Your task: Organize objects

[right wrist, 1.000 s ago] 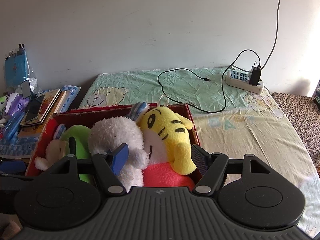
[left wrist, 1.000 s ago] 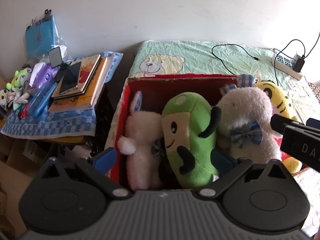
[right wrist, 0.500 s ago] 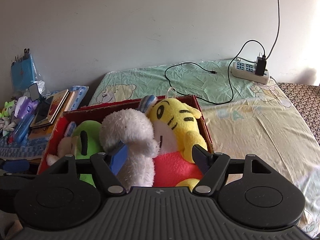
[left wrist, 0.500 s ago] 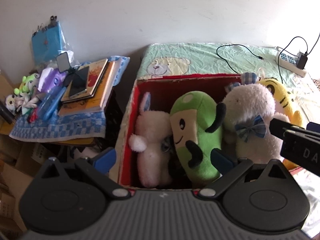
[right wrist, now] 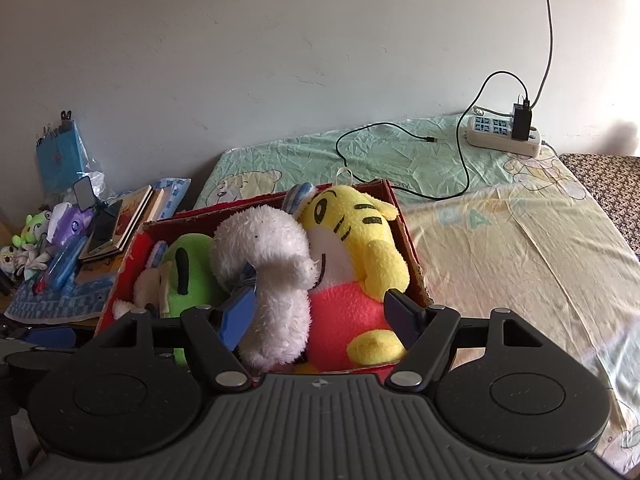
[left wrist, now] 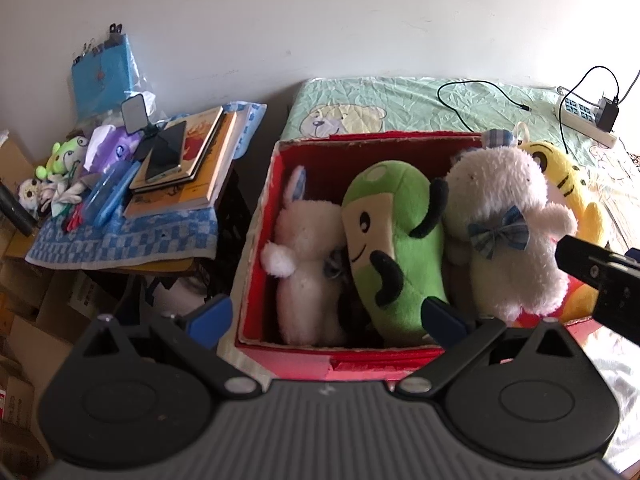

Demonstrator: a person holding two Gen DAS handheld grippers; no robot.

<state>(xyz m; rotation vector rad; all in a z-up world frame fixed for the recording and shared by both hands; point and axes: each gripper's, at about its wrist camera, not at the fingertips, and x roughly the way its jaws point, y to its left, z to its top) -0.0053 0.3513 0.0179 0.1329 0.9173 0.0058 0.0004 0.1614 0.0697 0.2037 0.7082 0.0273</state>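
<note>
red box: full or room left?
Full. The red box holds four plush toys side by side: white rabbit, green one, fluffy white one, yellow tiger.

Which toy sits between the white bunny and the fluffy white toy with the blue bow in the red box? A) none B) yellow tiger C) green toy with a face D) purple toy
C: the green toy stands between the white bunny and the fluffy white toy inside the red box.

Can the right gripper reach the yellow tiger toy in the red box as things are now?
Probably yes. The right gripper is open just in front of the yellow tiger toy, which stands tall at the right end of the red box. Only the white fluffy toy presses against its side.
</note>
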